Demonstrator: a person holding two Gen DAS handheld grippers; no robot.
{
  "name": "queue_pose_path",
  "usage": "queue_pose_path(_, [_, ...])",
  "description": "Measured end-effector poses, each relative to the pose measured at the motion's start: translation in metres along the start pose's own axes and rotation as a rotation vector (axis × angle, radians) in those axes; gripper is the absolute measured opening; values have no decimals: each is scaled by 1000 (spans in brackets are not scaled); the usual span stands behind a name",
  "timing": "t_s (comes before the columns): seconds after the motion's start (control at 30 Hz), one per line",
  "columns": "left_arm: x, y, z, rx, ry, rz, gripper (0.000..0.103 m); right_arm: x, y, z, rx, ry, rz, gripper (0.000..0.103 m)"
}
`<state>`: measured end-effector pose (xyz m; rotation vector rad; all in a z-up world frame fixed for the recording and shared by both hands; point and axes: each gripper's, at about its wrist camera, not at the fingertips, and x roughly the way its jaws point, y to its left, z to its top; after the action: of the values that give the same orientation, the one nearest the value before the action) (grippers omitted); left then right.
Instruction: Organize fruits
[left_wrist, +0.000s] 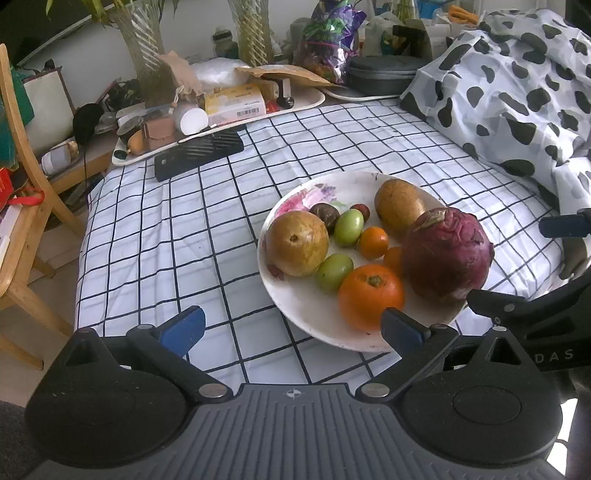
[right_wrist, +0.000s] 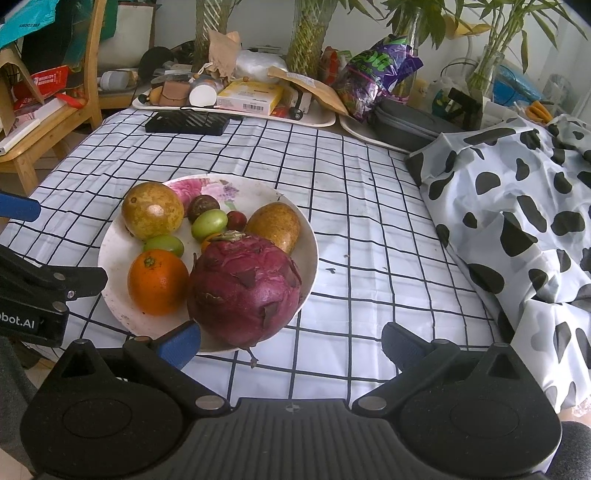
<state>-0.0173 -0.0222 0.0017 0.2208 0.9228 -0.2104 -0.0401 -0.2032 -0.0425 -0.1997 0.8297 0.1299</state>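
All the fruit sits on the plate (left_wrist: 295, 302): dragon fruit (right_wrist: 243, 288), orange (left_wrist: 371, 295), smaller pieces behind. It lies just ahead of both tongs, left (left_wrist: 293, 328) and right (right_wrist: 291, 343), each gaping and empty. This fits fruit gathered or awaiting sorting; no step shows.

White wall (right_wrist: 173, 22) behind table; daylight soft, even. Table under white cloth with black grid (left_wrist: 166, 236) — cow-print sheet (right_wrist: 517, 206) heaped at its right side. Far edge crowded: cluttered white tray (right_wrist: 236, 110), glass vases of bamboo stalks (right_wrist: 310, 40), purple snack bag (right_wrist: 376, 70), grey zip case (right_wrist: 410, 122). Wooden chair (left_wrist: 22, 206) at left — pale floor (left_wrist: 55, 254) beneath
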Motion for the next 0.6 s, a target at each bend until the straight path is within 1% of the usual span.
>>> queue_pose_path(0.6, [1, 0, -1, 4, 8, 5, 103, 1, -1, 0, 3, 0, 1, 103])
